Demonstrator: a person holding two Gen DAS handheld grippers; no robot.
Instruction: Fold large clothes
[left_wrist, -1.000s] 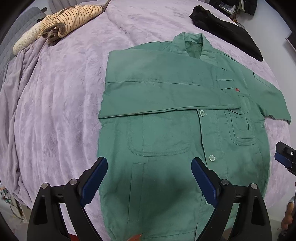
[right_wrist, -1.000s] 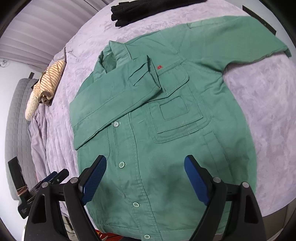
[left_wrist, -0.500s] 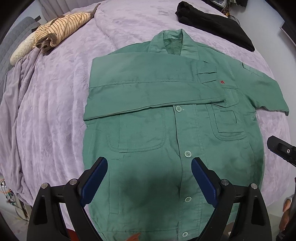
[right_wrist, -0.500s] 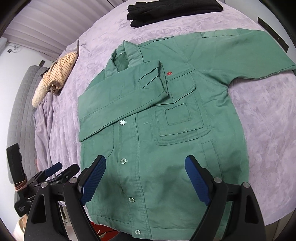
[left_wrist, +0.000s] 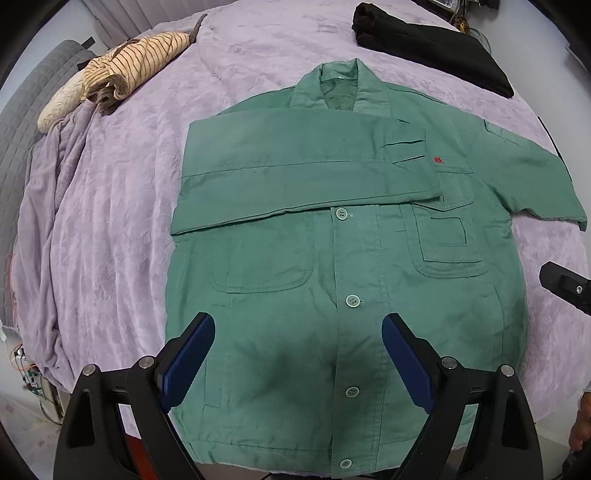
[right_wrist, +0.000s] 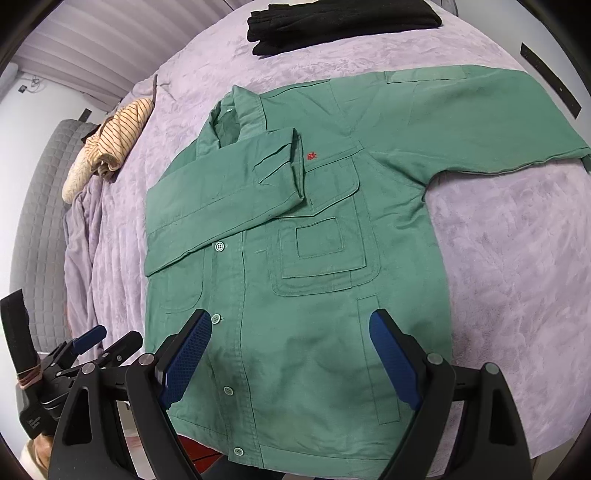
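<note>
A green button-up jacket (left_wrist: 351, 258) lies flat, front up, on a lilac bed cover (left_wrist: 110, 221). Its left sleeve (left_wrist: 303, 173) is folded across the chest; the right sleeve (right_wrist: 480, 122) lies spread out to the side. My left gripper (left_wrist: 299, 354) is open and empty, hovering above the jacket's hem near the button line. My right gripper (right_wrist: 290, 350) is open and empty above the hem on the jacket's right half (right_wrist: 314, 295). The left gripper also shows at the lower left of the right wrist view (right_wrist: 92, 347).
A folded black garment (left_wrist: 432, 44) lies at the far right of the bed, also in the right wrist view (right_wrist: 340, 22). A rolled striped beige garment (left_wrist: 118, 74) lies at the far left. A grey quilted headboard (right_wrist: 40, 221) borders the left side.
Both grippers have pulled back toward the near edge of the bed, and the left one has shifted right toward the button line. The jacket has not moved. Both stay open.
</note>
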